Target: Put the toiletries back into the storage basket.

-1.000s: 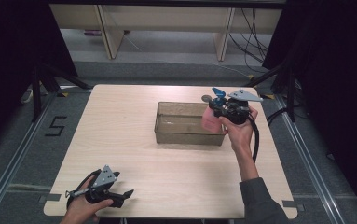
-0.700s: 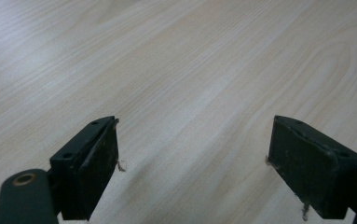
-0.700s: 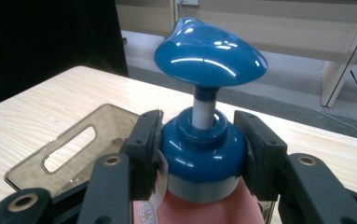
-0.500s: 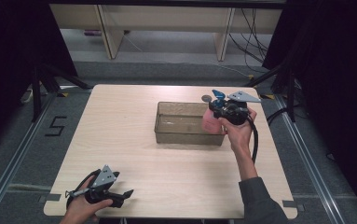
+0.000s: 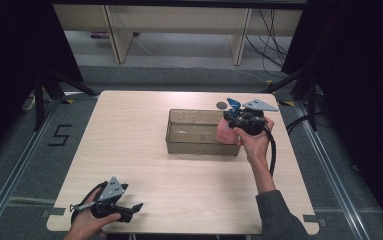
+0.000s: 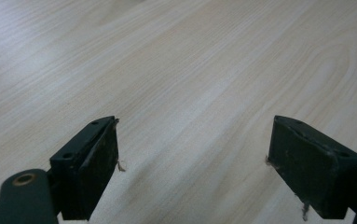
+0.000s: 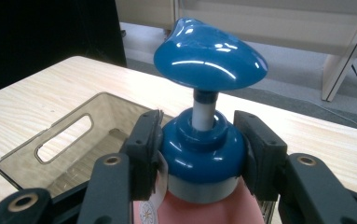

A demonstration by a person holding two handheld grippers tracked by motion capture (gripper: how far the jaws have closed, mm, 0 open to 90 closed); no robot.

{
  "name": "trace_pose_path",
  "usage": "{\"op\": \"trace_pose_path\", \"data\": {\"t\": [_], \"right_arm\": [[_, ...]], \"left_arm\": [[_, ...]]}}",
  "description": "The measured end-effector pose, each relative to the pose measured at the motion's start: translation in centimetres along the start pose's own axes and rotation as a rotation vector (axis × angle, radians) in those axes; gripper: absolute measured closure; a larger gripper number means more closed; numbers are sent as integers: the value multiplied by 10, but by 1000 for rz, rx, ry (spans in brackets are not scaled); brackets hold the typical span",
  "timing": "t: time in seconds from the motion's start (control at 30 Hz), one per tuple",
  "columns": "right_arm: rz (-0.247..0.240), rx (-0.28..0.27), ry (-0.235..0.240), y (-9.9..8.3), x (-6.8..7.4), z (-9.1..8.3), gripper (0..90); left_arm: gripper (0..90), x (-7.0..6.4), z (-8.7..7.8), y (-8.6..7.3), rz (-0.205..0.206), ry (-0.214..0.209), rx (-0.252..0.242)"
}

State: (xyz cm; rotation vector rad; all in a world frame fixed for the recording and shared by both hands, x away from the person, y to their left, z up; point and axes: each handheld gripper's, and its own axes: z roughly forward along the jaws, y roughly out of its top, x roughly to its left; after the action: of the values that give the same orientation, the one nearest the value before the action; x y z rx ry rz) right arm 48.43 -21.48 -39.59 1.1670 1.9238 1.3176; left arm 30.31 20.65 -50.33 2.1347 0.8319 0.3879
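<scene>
a big light wood table (image 5: 144, 150) has a clear smoky box (image 5: 199, 134) sitting on it, a bit to the right of the middle. the box has a long hole in its end wall for a handle (image 7: 63, 138). the right gripper (image 5: 239, 119) is up at the right end of the box, held by the person's right hand (image 5: 253, 142). its two black jaws are squeezed tight on the blue collar of a pink pump bottle (image 7: 199, 154), one jaw on each side. the bottle stands up straight and has a blue pump top (image 7: 210, 58) on a white stem. in the high view the pink bottle (image 5: 225, 131) is at the right edge of the box, but you cannot tell if it is inside the box or just above its rim. a small dark round thing (image 5: 221, 105) lies on the table just behind the box, and it is too small to tell what it is. the left gripper (image 5: 129, 209) is far away, near the front left corner of the table, held low by the left hand (image 5: 86, 224). in the left gripper view its jaws are spread wide apart, with bare wood between them and nothing held.
</scene>
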Motion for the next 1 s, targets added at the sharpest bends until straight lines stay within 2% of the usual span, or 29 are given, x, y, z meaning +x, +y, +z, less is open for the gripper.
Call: {"op": "trace_pose_path", "data": {"t": [0.03, 0.07, 0.23, 0.3, 0.33, 0.37, 0.5, 0.53, 0.57, 0.67, 0.7, 0.77, 0.83, 0.87, 0.93, 1.0], "right_arm": [[-2, 5, -1, 0, 0, 0, 535], [17, 7, -6, -1, 1, 0, 535], [-20, 0, -14, -4, -2, 2, 535], [11, 12, -14, -4, 1, 1, 535], [-11, 10, -2, -5, -1, 3, 535], [-13, 13, 3, -6, -1, 3, 535], [8, 33, 4, -7, 0, 4, 535], [7, 27, 8, -8, 0, 5, 535], [-3, 29, -11, -9, 0, 4, 535], [19, 32, 6, -10, 0, 5, 535], [-19, 27, -9, -10, -2, 6, 535], [-1, 35, -3, -11, -1, 6, 535], [7, 29, -3, -12, -2, 7, 535], [-22, 31, -6, -12, -3, 7, 535], [5, 32, -13, -14, -2, 7, 535], [-20, 38, -19, -14, -4, 8, 535]], "left_arm": [[154, 0, 0, 0, -2, 1, 2], [154, 0, 0, 0, -2, 2, 2], [154, 0, 0, 0, 1, -1, -1], [154, 0, 0, 0, 0, -1, -2], [154, 0, 0, 0, 0, -1, -2], [154, 0, 0, 0, -2, 0, 0], [154, 0, 0, 0, 2, 0, -3], [154, 2, -1, 1, 25, 11, 6], [154, 2, -1, 1, 29, 14, 8], [154, 2, -1, 1, 27, 12, 9], [154, 2, -1, 1, 31, 12, 8], [154, 3, -1, 1, 39, 22, 8], [154, 2, -1, 1, 27, 12, 9], [154, 2, -1, 1, 30, 12, 8], [154, 2, -1, 1, 38, 20, 8], [154, 2, -1, 1, 26, 13, 7]]}}
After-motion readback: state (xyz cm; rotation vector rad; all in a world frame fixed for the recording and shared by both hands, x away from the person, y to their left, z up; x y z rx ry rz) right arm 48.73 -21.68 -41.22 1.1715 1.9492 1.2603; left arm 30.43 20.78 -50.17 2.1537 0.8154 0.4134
